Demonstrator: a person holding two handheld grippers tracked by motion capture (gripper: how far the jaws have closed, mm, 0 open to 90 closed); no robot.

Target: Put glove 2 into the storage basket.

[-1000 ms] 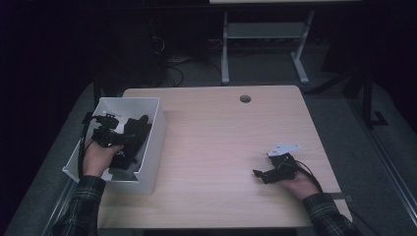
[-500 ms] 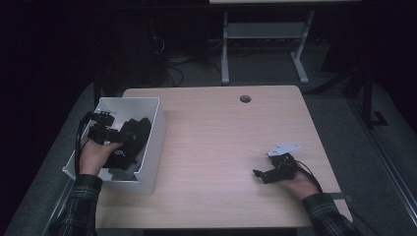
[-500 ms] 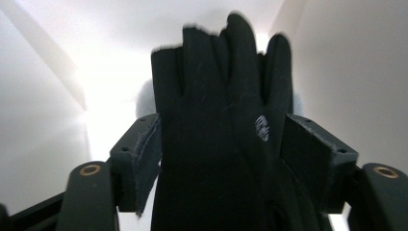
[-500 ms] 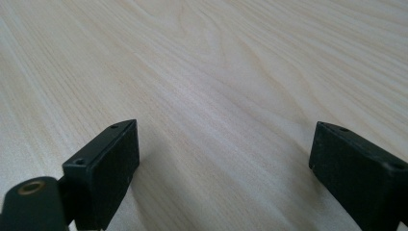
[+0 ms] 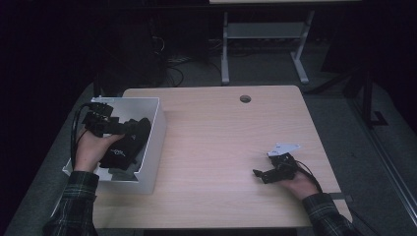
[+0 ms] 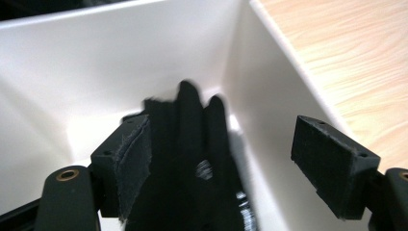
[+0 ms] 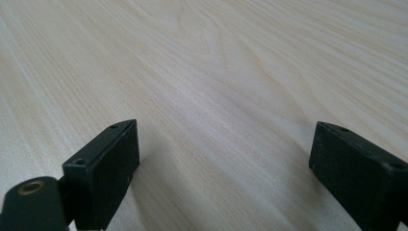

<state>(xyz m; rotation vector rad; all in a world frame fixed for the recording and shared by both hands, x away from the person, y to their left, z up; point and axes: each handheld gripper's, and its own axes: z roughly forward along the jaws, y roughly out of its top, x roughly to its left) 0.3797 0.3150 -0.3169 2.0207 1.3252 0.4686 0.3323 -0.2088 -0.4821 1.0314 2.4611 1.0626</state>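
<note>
The left gripper (image 6: pixel 219 159) is standing with its jaws wide apart; they have just been opening, and the black glove (image 6: pixel 192 159) is lying between them, loose, its fingers pointing to the far corner of the white box (image 6: pixel 120 53). In the high view, the left gripper (image 5: pixel 129 128) is hanging over the glove (image 5: pixel 123 147) at the left of the frame, nearer than the right gripper (image 5: pixel 259 175), which is resting open and empty on the table (image 5: pixel 221 142) at lower right. The left gripper view is showing the glove's fingers; the high view is giving only a dark heap.
</note>
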